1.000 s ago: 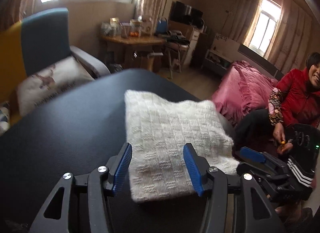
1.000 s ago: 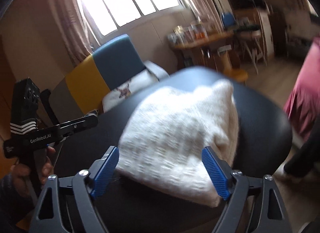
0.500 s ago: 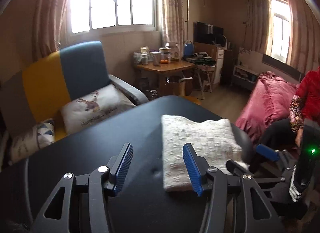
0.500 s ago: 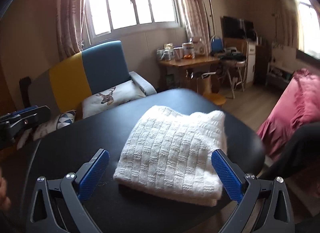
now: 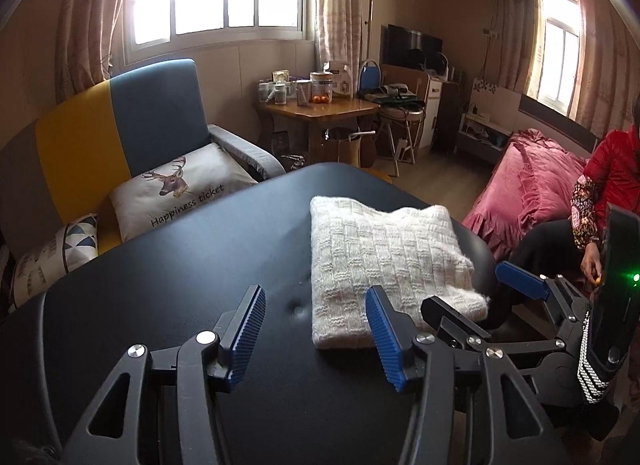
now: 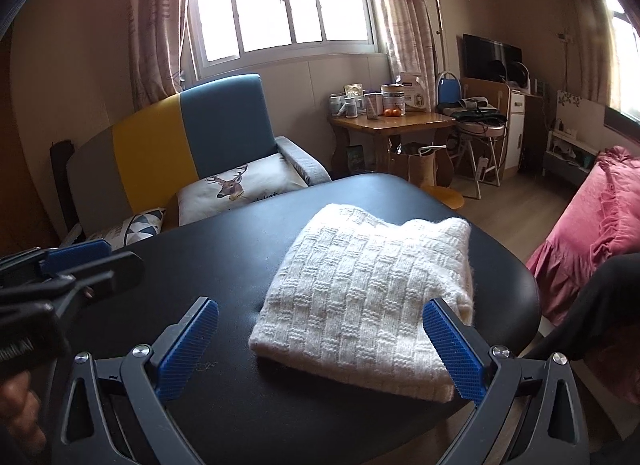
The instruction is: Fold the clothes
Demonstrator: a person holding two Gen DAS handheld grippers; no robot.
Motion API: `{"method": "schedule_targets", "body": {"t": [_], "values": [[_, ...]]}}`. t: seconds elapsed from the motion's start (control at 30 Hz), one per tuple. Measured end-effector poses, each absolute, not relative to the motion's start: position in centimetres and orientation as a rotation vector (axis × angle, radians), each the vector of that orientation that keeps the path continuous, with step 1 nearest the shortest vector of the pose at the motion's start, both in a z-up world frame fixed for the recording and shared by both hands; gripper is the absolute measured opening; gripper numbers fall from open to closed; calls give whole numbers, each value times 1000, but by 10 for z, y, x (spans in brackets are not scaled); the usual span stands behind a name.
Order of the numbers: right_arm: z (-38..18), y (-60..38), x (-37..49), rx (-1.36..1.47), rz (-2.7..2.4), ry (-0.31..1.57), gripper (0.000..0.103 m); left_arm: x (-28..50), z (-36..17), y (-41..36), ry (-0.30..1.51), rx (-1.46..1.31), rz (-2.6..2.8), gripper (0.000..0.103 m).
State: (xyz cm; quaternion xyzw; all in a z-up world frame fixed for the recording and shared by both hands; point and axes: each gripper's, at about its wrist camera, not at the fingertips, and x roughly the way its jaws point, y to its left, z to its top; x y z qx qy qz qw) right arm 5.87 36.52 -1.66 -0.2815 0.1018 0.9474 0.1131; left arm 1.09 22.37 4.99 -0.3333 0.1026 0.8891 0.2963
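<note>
Your white knitted garment (image 5: 384, 257) lies folded into a thick rectangle on the black tabletop (image 5: 180, 265), toward its right edge, with one side close to the rounded far-right corner. Your left hand-held gripper (image 5: 316, 329) is spread wide and holds nothing; it hangs over bare tabletop with its right finger just beside the garment's near-left corner. Your right hand-held gripper (image 6: 320, 349) is also wide open and empty, straddling the near edge of the fold.

The fold looks finished, so the risk now is undoing it. If either blue finger catches the loose knit as you move, it could drag the top layer open. A push toward the right edge could slide the bundle off the tabletop, since the smooth surface probably offers little grip.
</note>
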Motion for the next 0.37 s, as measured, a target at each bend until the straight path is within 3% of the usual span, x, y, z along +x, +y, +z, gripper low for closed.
{"method": "schedule_targets", "body": {"t": [0.37], "values": [[-25, 369, 58, -832, 2751, 308, 103, -7, 38, 225, 234, -956, 2331, 53]]}}
